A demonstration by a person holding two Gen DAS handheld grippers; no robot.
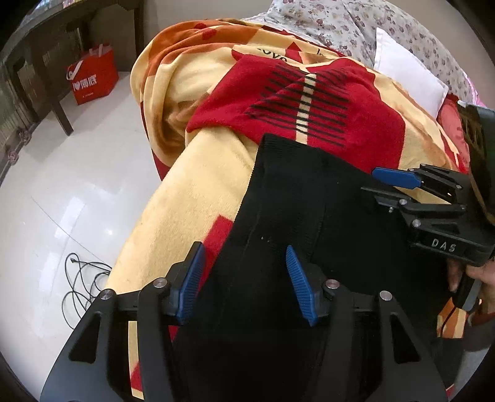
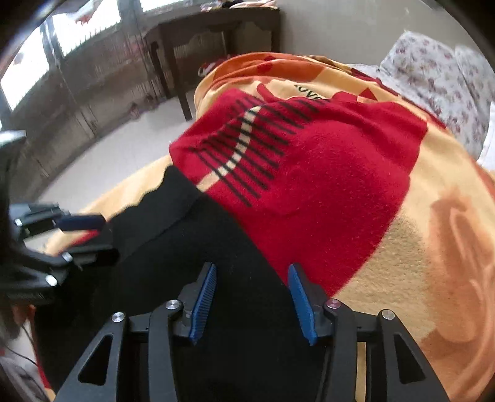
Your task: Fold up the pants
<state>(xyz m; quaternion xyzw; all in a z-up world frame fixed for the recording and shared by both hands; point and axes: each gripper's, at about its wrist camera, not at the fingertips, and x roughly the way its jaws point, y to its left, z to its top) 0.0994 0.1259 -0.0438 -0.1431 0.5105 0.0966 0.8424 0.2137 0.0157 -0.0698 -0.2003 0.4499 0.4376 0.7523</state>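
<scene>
Black pants [image 1: 297, 198] lie on a red and yellow blanket [image 1: 191, 191] on a bed, with the ribbed waistband at the far end. My left gripper [image 1: 244, 263] is open just above the pants, its blue pads [image 1: 193, 280] apart over the left edge. My right gripper [image 2: 252, 280] is open above the pants [image 2: 198, 247] near their right edge. The right gripper also shows in the left wrist view [image 1: 383, 182], jaws apart over the cloth. The left gripper appears at the left of the right wrist view [image 2: 92, 232].
A white pillow [image 1: 405, 77] and a floral sheet [image 1: 355, 24] lie at the bed's far end. A red bag [image 1: 92, 74] stands on the tiled floor by a dark wooden table [image 2: 204, 37]. A black cable [image 1: 83, 281] lies on the floor beside the bed.
</scene>
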